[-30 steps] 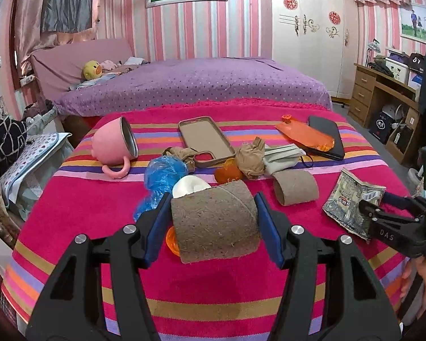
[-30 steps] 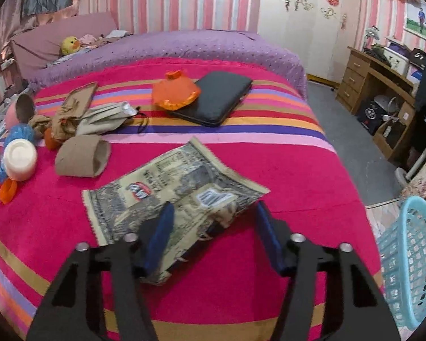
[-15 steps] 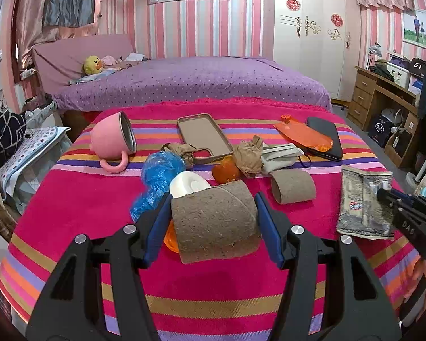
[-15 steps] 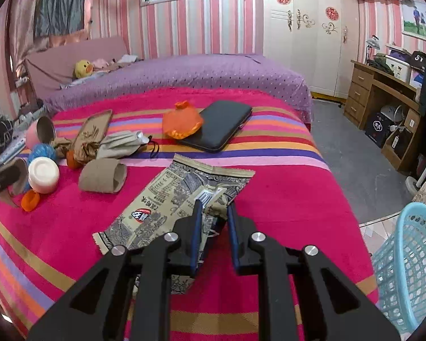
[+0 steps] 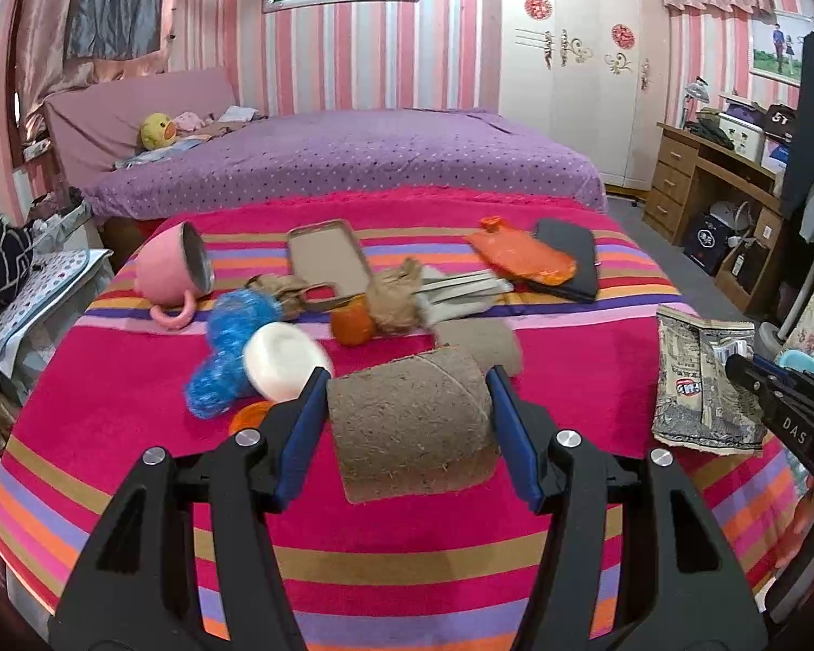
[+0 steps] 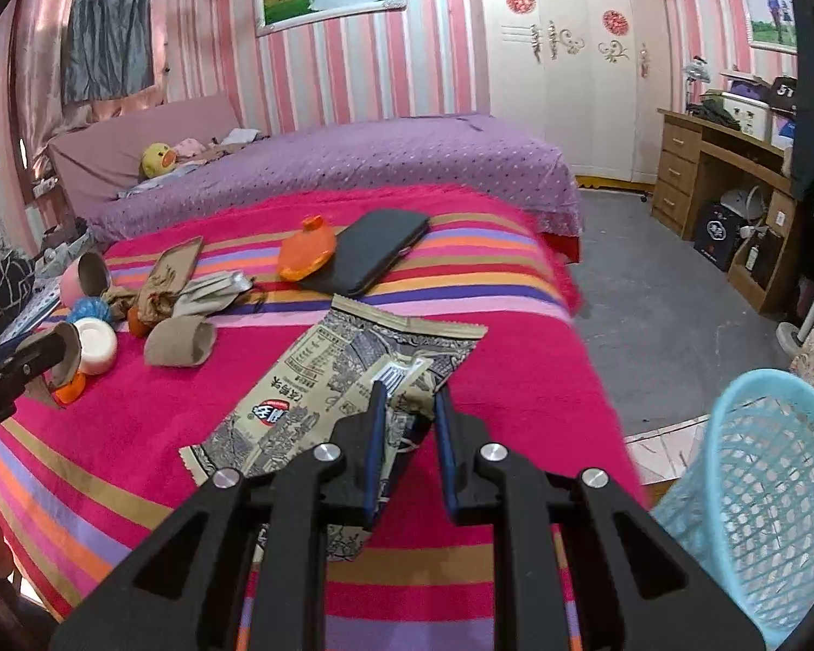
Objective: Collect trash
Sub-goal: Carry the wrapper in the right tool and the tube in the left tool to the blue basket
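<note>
Now | left fingers [image 5: 407, 423] clamp cardboard roll [image 5: 412, 428] | right fingers [image 6: 407, 450] pinch snack wrapper [image 6: 325, 385]

Cardboard tube, held [image 5: 412, 426]: brown, rough, short, lying crosswise, clamped at both ends between blue pads, lifted above the striped blanket
Cardboard tube, loose [image 6: 179, 342]: same brown, on its side on the blanket, open end toward 3 o'clock
Snack wrapper [image 6: 347, 380]: tan, black-printed, red logo, flat and creased, pinched at its near edge, far end toward 1 o'clock
Basket [image 6: 776, 493]: light blue mesh, at 4 o'clock of the wrapper, off the bed
</note>
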The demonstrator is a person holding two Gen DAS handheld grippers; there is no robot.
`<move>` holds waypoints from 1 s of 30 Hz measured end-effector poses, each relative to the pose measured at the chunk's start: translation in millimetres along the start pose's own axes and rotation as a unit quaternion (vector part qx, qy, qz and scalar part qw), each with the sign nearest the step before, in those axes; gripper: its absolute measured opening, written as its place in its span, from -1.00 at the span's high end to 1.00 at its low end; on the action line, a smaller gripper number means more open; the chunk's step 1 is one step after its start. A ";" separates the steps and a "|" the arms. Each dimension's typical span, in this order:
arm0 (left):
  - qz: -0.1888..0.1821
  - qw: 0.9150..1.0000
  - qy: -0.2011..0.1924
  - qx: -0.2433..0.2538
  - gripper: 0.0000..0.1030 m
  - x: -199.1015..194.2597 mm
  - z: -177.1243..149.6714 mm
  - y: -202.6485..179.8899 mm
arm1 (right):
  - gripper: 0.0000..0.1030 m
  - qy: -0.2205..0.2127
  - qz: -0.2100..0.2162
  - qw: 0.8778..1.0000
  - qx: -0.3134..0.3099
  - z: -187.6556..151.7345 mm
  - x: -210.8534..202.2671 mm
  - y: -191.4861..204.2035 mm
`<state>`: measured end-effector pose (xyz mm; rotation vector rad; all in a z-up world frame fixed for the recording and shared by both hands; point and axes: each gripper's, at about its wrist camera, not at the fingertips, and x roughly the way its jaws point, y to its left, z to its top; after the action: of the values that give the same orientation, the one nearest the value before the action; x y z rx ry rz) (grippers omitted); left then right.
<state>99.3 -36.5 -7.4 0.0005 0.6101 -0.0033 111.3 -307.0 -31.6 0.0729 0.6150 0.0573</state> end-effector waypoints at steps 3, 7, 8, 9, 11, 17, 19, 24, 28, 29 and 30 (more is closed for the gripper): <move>-0.002 1.000 -0.009 0.017 -0.12 -4.2 4.4 -22.5 | 0.66 -0.007 -0.006 1.000 0.021 2.7 -10.7 -26.6; -0.019 1.000 -0.009 0.015 -0.11 -4.2 12.7 -51.4 | 0.66 -0.015 -0.035 0.999 0.034 5.2 -26.3 -67.8; -0.024 1.000 -0.011 0.014 -0.12 -4.5 14.6 -58.5 | 0.66 -0.016 -0.045 0.998 0.034 5.5 -30.7 -78.4; -0.032 0.999 -0.013 0.016 -0.12 -5.2 16.6 -69.1 | 0.66 -0.017 -0.054 0.998 0.033 5.6 -34.7 -87.7; -0.046 0.999 -0.016 0.020 -0.11 -5.6 18.8 -89.4 | 0.66 -0.019 -0.083 0.996 0.031 4.9 -46.8 -116.4; -0.100 0.993 -0.019 0.052 -0.12 -6.0 16.8 -169.5 | 0.65 -0.019 -0.150 0.987 0.051 -5.8 -81.3 -203.2; -0.122 0.990 -0.014 0.066 -0.12 -6.9 12.3 -200.7 | 0.65 -0.016 -0.168 0.984 0.054 -11.8 -88.4 -226.1; -0.175 0.981 0.004 0.086 -0.12 -6.4 -0.5 -267.8 | 0.65 -0.005 -0.201 0.978 0.054 -29.3 -98.6 -262.0; -0.214 0.972 0.012 0.100 -0.12 -10.5 -6.4 -320.8 | 0.65 -0.002 -0.215 0.974 0.071 -43.7 -108.9 -287.8; -0.224 0.969 0.014 0.103 -0.12 -10.9 -7.6 -331.2 | 0.65 -0.002 -0.218 0.973 0.075 -46.4 -111.6 -293.1; -0.231 0.967 0.015 0.107 -0.12 -13.1 -9.4 -342.9 | 0.65 -0.002 -0.220 0.972 0.081 -49.2 -112.9 -297.9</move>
<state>82.0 -379.4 -7.5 0.0673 0.6260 -0.5231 0.3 -609.7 -32.3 0.0928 0.6191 -0.4226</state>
